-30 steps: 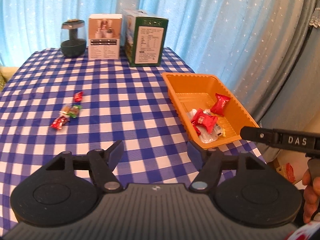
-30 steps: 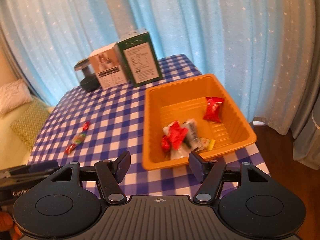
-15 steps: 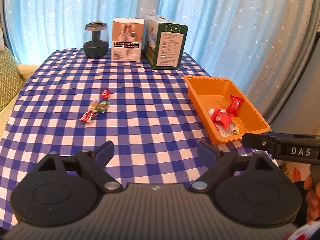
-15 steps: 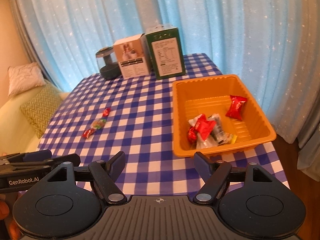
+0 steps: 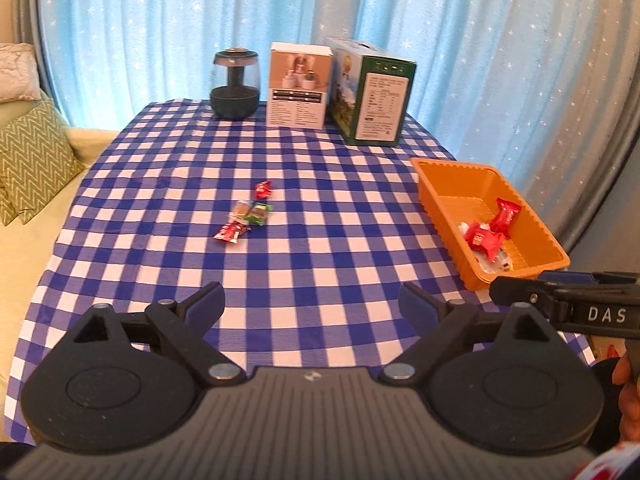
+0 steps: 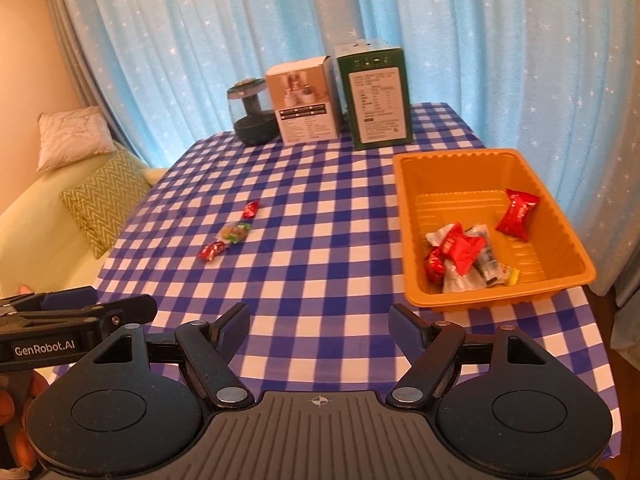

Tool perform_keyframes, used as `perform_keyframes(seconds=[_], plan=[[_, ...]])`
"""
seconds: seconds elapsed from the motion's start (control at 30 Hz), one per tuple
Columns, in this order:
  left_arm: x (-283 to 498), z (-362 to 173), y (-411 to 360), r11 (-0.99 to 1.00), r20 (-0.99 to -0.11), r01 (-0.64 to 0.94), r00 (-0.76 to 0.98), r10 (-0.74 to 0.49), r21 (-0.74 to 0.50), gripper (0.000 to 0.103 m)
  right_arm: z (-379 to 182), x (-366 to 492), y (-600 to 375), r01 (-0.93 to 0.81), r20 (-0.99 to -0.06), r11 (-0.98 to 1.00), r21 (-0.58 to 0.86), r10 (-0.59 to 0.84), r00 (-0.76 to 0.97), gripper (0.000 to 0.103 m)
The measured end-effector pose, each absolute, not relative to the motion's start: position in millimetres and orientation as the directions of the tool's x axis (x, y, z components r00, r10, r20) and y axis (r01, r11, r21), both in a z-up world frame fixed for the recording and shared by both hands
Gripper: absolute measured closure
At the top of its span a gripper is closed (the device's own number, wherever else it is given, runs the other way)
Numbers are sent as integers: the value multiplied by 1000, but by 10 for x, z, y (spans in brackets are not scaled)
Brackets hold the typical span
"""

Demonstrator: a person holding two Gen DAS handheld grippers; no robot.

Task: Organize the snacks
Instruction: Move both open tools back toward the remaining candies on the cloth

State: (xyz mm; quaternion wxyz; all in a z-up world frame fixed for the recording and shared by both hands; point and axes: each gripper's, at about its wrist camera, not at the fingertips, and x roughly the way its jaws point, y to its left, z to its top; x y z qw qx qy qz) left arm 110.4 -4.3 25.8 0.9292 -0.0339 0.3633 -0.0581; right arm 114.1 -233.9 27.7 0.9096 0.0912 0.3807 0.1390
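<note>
An orange tray [image 5: 452, 166] [image 6: 456, 154] sits at the right side of the blue checked table and holds several wrapped snacks [image 5: 484, 238] [image 6: 460, 248], mostly red. A small cluster of loose candies [image 5: 248, 216] [image 6: 232, 234], red and green, lies mid-table to the left of the tray. My left gripper [image 5: 312, 300] hovers over the near edge of the cloth, its jaws opening with nothing between them. My right gripper [image 6: 320, 320] is open and empty, just short of the tray's near left corner. Each gripper's fingers [image 5: 520, 290] [image 6: 100, 314] show at the side of the other's view.
At the back of the table stand a dark glass jar [image 5: 235, 84], a white carton [image 5: 298, 86] and a green carton [image 5: 370, 94]. A blue star curtain hangs behind. A sofa with a zigzag cushion [image 5: 32, 152] lies left of the table.
Both grippers have drawn back from the tray toward the near table edge, so more of the table shows. Both pairs of jaws stand wider apart than before.
</note>
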Motion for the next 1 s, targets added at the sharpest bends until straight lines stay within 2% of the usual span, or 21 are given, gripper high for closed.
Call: perform_keyframes(seconds=[0.67,1.0], plan=[[1340,182,415,998,-686,27,725,-60,-59,11,147,1457,-1839,-253,-669,929,271,370,644,27],[1796,-14,613,998,-694,63,717,-60,-20,19,-4,1811,-1627,-276,-657,927,253,374,654,27]])
